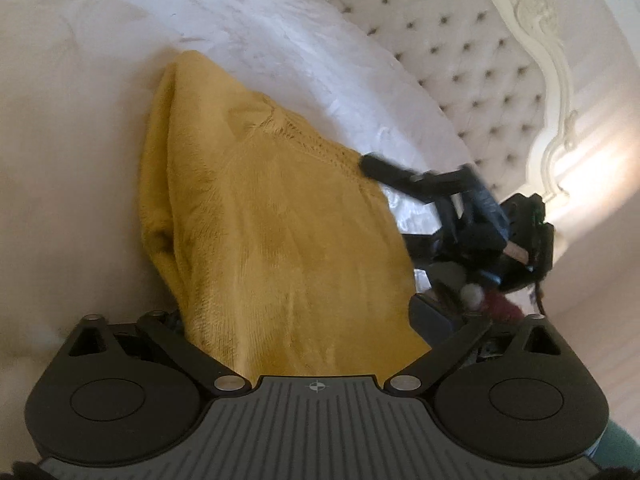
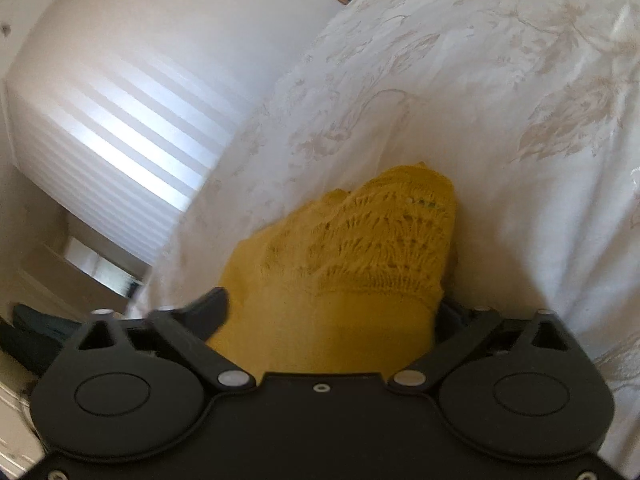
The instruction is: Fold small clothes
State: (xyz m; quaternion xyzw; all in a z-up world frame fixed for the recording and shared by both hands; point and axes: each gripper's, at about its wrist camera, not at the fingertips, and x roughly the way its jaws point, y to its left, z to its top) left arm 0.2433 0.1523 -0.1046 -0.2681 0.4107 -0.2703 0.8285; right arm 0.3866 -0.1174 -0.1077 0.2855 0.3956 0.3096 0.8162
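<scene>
Mustard knit garment (image 1: pixel 280 216); two claws

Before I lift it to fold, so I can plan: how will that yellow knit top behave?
The yellow knit top will probably flop and sag, as it already lies in soft folds. Its open lace edge may snag or stretch. It looks unlikely to slide on the bedspread.

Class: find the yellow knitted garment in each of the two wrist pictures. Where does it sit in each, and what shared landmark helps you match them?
Left wrist view: the yellow knitted garment fills the centre, running from upper left down to the camera's own tool.
Right wrist view: the garment sits at lower centre, lacy end uppermost.
Shared landmark: the white bedspread beneath it.
</scene>
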